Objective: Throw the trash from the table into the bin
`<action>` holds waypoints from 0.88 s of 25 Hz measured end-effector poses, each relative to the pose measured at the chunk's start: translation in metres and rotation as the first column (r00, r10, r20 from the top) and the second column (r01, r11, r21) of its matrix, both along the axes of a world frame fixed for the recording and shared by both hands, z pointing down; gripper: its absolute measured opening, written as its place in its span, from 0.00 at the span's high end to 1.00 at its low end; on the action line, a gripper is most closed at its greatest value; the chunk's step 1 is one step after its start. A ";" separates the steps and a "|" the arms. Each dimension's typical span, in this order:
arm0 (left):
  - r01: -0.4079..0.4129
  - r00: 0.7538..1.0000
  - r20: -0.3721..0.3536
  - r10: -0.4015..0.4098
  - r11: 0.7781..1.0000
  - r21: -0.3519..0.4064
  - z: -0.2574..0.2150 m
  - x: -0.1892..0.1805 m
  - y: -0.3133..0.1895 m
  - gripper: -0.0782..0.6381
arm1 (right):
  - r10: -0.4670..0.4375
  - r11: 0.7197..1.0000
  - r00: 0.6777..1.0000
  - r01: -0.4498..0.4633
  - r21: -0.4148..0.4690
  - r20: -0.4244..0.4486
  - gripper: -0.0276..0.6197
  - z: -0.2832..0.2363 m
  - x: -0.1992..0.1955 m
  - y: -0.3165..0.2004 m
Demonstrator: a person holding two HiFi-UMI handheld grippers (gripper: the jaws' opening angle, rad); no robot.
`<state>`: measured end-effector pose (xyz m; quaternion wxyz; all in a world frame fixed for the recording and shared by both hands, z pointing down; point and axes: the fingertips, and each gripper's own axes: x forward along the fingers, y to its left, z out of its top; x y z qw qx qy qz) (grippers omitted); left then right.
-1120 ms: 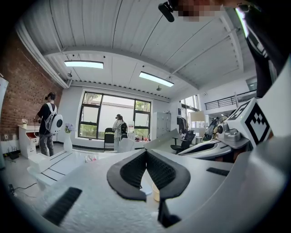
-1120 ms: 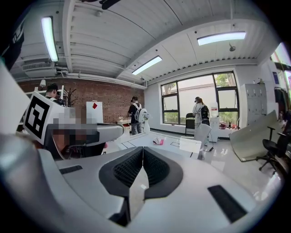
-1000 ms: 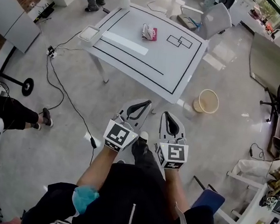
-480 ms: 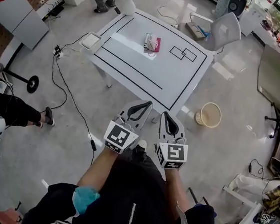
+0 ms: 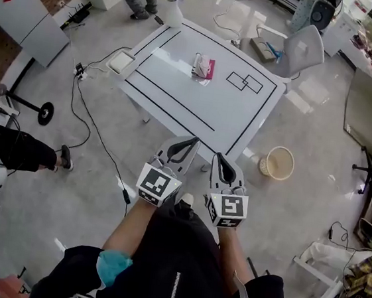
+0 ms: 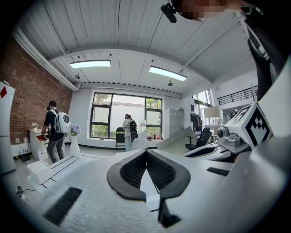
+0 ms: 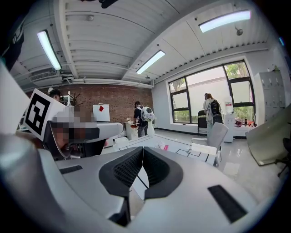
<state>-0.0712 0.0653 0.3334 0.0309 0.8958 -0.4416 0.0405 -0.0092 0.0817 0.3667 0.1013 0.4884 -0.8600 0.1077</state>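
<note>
Crumpled white-and-pink trash wrapper [image 5: 202,67] lies on the white rectangular table [image 5: 179,94] marked with black tape lines. It sits toward the table's far edge, about midway along it, just left of a taped double rectangle [image 5: 245,82]. At the table's left corner sits a shallow white square tray [image 5: 121,62], and a black cable [image 5: 94,134] snakes over the grey floor below it. Short of the table's near edge, the left gripper [image 5: 194,140] is held out with its dark fingers pressed together on nothing. Just beside it, the right gripper [image 5: 216,156] has its fingers closed and empty too. Right of the table's near corner, a round pale bin [image 5: 263,164] stands on the floor, well apart from the wrapper.
</note>
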 end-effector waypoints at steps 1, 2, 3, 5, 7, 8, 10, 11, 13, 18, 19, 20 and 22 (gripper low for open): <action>-0.004 1.000 0.000 0.004 1.000 0.004 0.000 0.001 -0.004 0.88 | 0.002 1.000 1.000 -0.002 0.000 -0.001 0.94 0.001 0.001 -0.004; -0.007 1.000 0.000 0.007 1.000 0.006 0.001 0.002 -0.009 0.88 | 0.005 1.000 1.000 -0.005 0.001 -0.003 0.94 0.001 0.002 -0.009; -0.011 1.000 -0.001 0.011 1.000 0.007 0.002 0.003 -0.014 0.88 | 0.009 1.000 1.000 -0.009 0.002 -0.004 0.94 0.002 0.003 -0.015; -0.016 1.000 -0.006 0.016 1.000 0.005 0.004 0.003 -0.025 0.88 | 0.013 1.000 1.000 -0.013 0.001 -0.008 0.94 0.004 0.002 -0.025; -0.024 1.000 -0.012 0.024 1.000 0.004 0.004 0.004 -0.035 0.88 | 0.017 1.000 1.000 -0.017 -0.002 -0.012 0.94 0.004 0.001 -0.035; -0.027 1.000 -0.015 0.027 1.000 0.005 0.003 0.003 -0.041 0.88 | 0.019 1.000 1.000 -0.019 -0.003 -0.011 0.94 0.003 0.000 -0.041; -0.035 0.999 -0.019 0.035 0.999 0.006 0.002 0.001 -0.055 0.88 | 0.023 1.000 1.000 -0.023 -0.003 -0.014 0.94 0.003 -0.004 -0.054; -0.040 0.999 -0.021 0.040 0.999 0.004 0.003 0.001 -0.062 0.88 | 0.025 1.000 1.000 -0.025 -0.004 -0.018 0.94 0.003 -0.005 -0.061; -0.052 0.998 -0.026 0.052 0.999 -0.002 0.005 -0.001 -0.076 0.88 | 0.031 0.999 0.999 -0.032 -0.009 -0.026 0.94 0.004 -0.008 -0.073; -0.082 0.996 -0.038 0.081 0.997 -0.006 0.006 -0.012 -0.121 0.88 | 0.057 0.998 0.998 -0.058 -0.016 -0.037 0.94 0.005 -0.020 -0.116; -0.089 0.995 -0.039 0.089 0.996 -0.007 0.006 -0.015 -0.131 0.88 | 0.064 0.998 0.997 -0.065 -0.017 -0.038 0.94 0.005 -0.023 -0.125; -0.096 0.995 -0.040 0.095 0.995 -0.008 0.006 -0.019 -0.140 0.88 | 0.071 0.997 0.997 -0.072 -0.018 -0.038 0.94 0.004 -0.027 -0.135; -0.108 0.993 -0.042 0.108 0.994 -0.011 0.006 -0.028 -0.158 0.88 | 0.083 0.996 0.996 -0.084 -0.020 -0.041 0.94 0.004 -0.036 -0.153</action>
